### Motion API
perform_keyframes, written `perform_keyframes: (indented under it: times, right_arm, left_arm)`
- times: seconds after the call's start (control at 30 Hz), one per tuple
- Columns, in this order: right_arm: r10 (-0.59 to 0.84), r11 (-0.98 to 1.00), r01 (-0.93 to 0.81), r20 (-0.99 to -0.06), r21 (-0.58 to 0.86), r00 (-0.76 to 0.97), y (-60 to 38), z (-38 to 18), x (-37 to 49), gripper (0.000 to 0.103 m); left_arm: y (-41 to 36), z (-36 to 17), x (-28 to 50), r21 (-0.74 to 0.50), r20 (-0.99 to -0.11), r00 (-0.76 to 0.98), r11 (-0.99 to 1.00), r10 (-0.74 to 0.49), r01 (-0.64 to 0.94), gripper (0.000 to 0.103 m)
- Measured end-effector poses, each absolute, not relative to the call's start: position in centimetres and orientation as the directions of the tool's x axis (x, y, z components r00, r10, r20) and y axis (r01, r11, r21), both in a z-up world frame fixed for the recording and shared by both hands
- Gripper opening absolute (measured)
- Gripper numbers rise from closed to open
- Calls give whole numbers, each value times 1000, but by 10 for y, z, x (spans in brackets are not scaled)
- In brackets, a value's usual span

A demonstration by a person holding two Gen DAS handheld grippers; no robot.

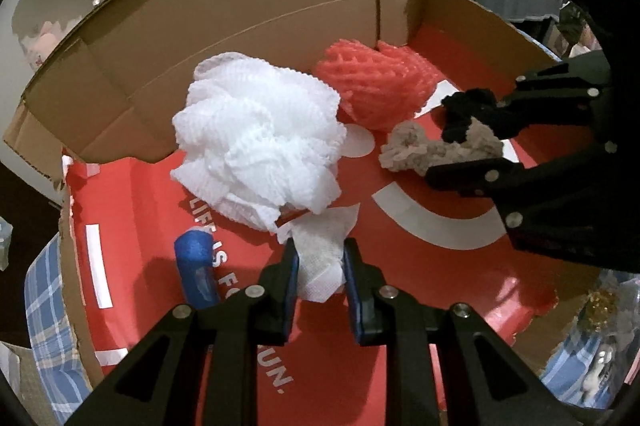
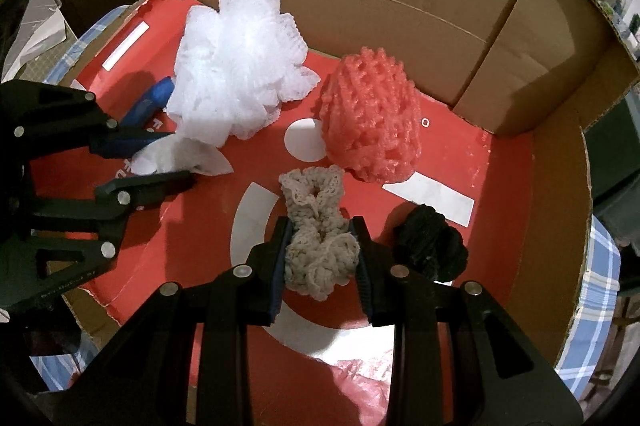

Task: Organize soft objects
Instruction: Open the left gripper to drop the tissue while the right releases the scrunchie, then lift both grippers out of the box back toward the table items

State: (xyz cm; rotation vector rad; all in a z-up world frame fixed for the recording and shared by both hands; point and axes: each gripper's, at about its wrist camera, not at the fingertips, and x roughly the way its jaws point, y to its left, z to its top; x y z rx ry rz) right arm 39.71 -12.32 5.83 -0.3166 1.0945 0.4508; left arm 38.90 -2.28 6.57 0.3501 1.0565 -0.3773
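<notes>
L gripper (image 1: 320, 266) pinches white cloth (image 1: 320, 250); R gripper (image 2: 322, 246) pinches beige scrunchie (image 2: 316, 238).

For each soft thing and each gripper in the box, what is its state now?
left gripper: shut on white cloth
right gripper: shut on beige scrunchie
white mesh puff: loose on box floor
coral foam net: loose
black scrunchie: loose
</notes>
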Motion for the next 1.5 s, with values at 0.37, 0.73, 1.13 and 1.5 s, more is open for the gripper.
perform_keyframes:
  times: [0.37,0.73,1.13,1.5]
  right_arm:
    - [189,859,-511,-903,-38,385,-120,55,394,32]
    - [210,864,-503,-888,-28,410,-124,65,391,57]
    - [237,880,-474,-832,-35,502,-141,120,347,67]
    - [273,908,-418,-700,-39,660,-155,187,253,79]
  left_arm:
    - [-29,60,386,98,-888,440,882,-131,461,40]
    - [-27,66,379,99,-876,463,887,-138,452,61]
    - [-7,123,328,78,-789,585,914,-188,399,87]
    - [15,198,240,-49,-615,728,936,-303,349,103]
